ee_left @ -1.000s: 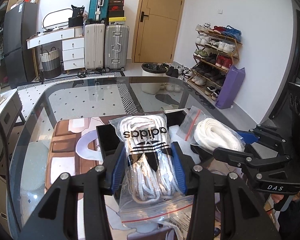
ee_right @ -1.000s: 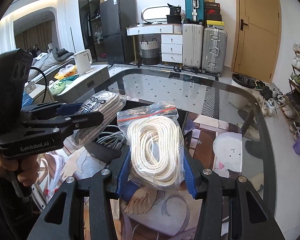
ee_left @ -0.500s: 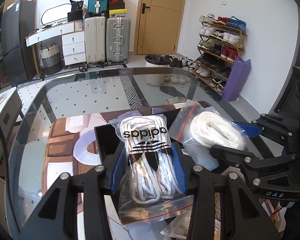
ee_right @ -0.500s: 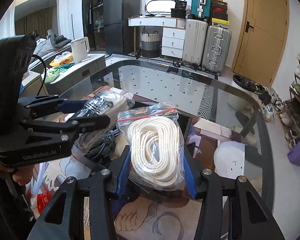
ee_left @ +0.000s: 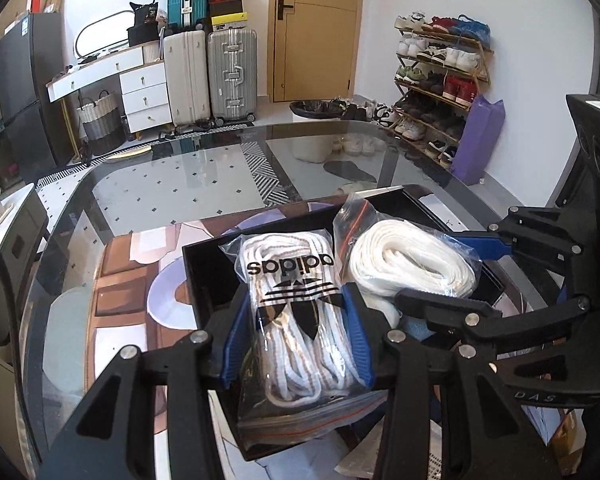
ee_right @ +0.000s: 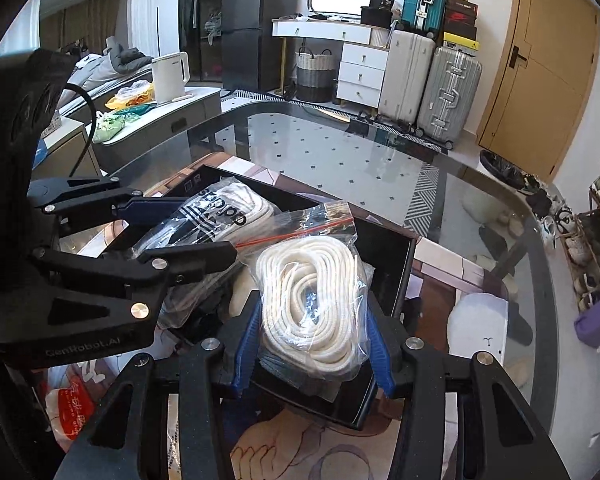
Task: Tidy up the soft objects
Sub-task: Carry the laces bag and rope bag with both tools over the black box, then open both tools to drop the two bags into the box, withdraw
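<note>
Both loads directly over black tray point(ee_left: 204, 276) — left claw point(ee_left: 296, 336) clamped on Adidas lace bag point(ee_left: 296, 300), right claw point(ee_right: 312, 344) clamped on cream rope bag point(ee_right: 312, 300), long axes forward, side by side.

left tool point(ee_left: 296, 336) gripping laces bag point(ee_left: 296, 320) (Adidas), black tray point(ee_left: 208, 272)

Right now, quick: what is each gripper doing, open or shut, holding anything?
Left gripper: shut on the adidas lace bag, over the black tray.
Right gripper: shut on the white rope bag, over the same tray.
</note>
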Action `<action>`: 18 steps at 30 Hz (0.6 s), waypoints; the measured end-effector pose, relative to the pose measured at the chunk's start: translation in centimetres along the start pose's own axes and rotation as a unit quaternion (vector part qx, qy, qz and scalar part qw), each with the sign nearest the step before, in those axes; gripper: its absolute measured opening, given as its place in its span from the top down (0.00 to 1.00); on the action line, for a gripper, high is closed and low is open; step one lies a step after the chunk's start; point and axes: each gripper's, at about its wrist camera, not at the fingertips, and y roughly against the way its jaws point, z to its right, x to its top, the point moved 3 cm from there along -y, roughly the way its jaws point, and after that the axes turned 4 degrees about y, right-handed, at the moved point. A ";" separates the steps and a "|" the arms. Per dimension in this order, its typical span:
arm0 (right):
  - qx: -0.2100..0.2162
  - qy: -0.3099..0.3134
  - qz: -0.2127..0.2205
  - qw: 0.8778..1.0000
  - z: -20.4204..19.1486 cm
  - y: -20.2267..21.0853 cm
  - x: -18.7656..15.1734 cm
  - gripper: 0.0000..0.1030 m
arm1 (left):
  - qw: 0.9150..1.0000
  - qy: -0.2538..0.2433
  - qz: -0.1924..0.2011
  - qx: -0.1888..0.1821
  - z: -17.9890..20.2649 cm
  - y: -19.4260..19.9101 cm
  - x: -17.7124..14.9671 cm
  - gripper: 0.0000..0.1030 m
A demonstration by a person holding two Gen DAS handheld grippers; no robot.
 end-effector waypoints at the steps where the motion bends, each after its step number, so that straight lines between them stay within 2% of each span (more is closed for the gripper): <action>1: -0.001 0.000 0.000 1.000 0.0 0.0 0.0 0.54 | 1.000 -0.002 0.000 0.000 0.1 0.0 -0.1 0.57; 8: -0.007 -0.019 -0.008 1.000 -0.5 0.3 -0.2 0.54 | 1.000 -0.014 -0.003 -0.002 0.0 0.2 0.0 0.56; 12: -0.003 -0.023 0.004 1.000 -0.6 0.4 -0.3 0.54 | 1.000 -0.018 -0.005 -0.003 0.1 0.2 0.0 0.56; 16: -0.011 0.000 0.032 0.999 -0.7 1.0 -0.4 0.46 | 1.000 -0.021 -0.006 -0.002 0.2 0.1 0.0 0.54; 18: -0.016 0.010 0.053 0.998 -0.8 1.9 -0.6 0.36 | 0.999 -0.028 -0.009 -0.012 0.5 0.2 -0.1 0.43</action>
